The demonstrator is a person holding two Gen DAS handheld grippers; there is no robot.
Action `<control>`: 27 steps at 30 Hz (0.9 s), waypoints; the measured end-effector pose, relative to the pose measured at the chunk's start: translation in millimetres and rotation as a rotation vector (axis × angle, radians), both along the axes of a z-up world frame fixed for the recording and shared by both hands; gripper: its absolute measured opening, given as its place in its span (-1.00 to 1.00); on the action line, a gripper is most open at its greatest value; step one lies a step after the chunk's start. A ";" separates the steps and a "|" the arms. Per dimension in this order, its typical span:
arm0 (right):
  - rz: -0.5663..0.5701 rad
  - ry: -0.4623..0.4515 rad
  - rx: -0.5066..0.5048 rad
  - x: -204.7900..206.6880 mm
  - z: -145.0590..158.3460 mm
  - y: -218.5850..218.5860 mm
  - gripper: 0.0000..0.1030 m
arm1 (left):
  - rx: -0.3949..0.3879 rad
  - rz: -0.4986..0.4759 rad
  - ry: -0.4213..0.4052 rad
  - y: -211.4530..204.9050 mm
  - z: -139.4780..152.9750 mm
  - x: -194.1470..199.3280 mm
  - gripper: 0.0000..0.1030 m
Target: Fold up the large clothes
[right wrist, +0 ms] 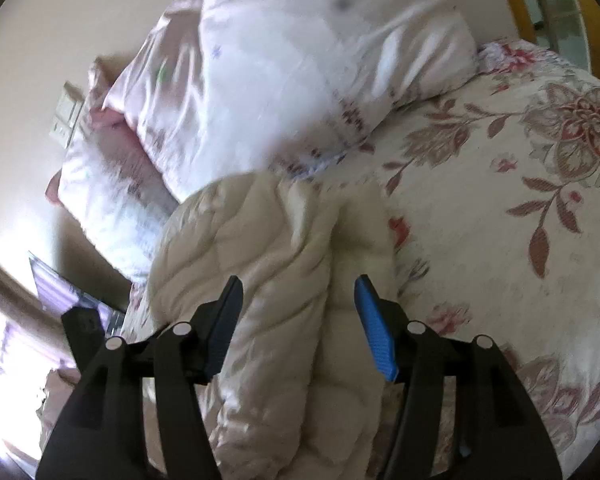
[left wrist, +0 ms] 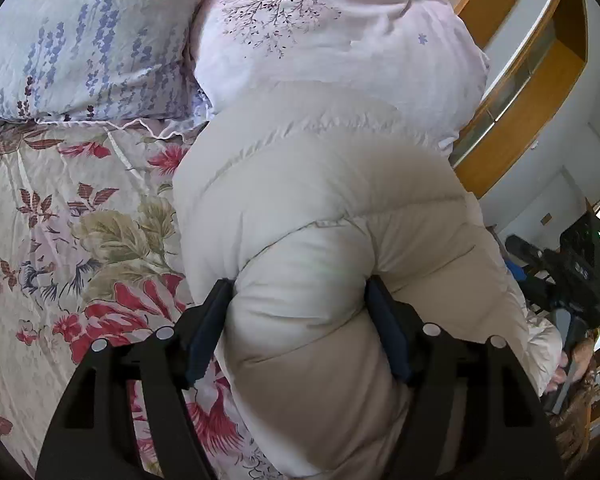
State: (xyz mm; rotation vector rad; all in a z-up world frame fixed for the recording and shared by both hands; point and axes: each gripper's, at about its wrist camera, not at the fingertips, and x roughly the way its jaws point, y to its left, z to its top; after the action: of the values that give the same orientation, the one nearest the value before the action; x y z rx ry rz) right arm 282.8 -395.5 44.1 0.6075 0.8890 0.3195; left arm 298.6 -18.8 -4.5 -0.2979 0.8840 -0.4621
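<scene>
A cream puffer jacket (left wrist: 324,216) lies bunched on a floral bedspread (left wrist: 60,240). In the left wrist view my left gripper (left wrist: 300,320) has its jaws wide apart around a thick fold of the jacket, both pads pressing into the padding. In the right wrist view my right gripper (right wrist: 298,320) also straddles a padded part of the jacket (right wrist: 268,272), jaws wide, the left pad touching it; the right blue pad (right wrist: 374,328) lies against the fabric's edge. The right gripper also shows far right in the left wrist view (left wrist: 572,304).
Two pillows (left wrist: 100,48) and a pale pink duvet (right wrist: 300,64) lie at the head of the bed. A wooden headboard frame (left wrist: 540,92) runs on the right. A wall with a switch plate (right wrist: 66,114) stands to the left.
</scene>
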 end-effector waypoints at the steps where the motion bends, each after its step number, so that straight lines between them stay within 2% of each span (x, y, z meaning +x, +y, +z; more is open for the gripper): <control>1: 0.024 0.004 0.001 0.4 -1.5 4.8 0.12 | -0.001 0.002 0.001 -0.3 0.1 -0.1 0.37; 3: 0.063 0.022 -0.020 2.6 -7.7 15.2 -0.53 | -0.002 0.007 0.001 0.3 0.3 -0.6 0.39; 6: 0.032 0.032 -0.053 0.0 -15.3 20.0 -0.70 | -0.013 0.020 -0.032 3.3 10.6 -12.5 0.37; 11: -0.030 0.054 -0.050 -8.9 -25.2 14.5 -0.72 | -0.035 -0.016 -0.148 7.4 41.0 -46.7 0.36; 15: -0.056 0.064 -0.046 -10.4 -35.9 15.5 -0.71 | 0.035 -0.095 -0.194 -9.4 53.2 -74.3 0.36; 18: -0.076 0.055 -0.035 -15.0 -42.5 13.7 -0.71 | 0.148 -0.107 -0.192 -23.2 48.2 -80.8 0.36; 23: -0.098 0.058 0.001 -24.4 -51.1 9.1 -0.68 | 0.191 -0.081 -0.094 -24.4 21.3 -60.6 0.38; 25: -0.089 0.062 -0.036 -25.5 -44.9 10.3 -0.59 | 0.185 -0.076 -0.062 -24.9 12.4 -56.2 0.39; 27: -0.107 0.044 -0.112 -31.6 -30.7 10.3 -0.29 | 0.175 -0.071 -0.059 -23.4 12.8 -58.0 0.39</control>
State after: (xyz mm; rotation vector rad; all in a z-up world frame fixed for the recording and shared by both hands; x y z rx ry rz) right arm 251.2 -385.2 13.4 0.5575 0.9070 0.1591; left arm 240.6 -42.2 8.3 -0.0926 0.8735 -0.4534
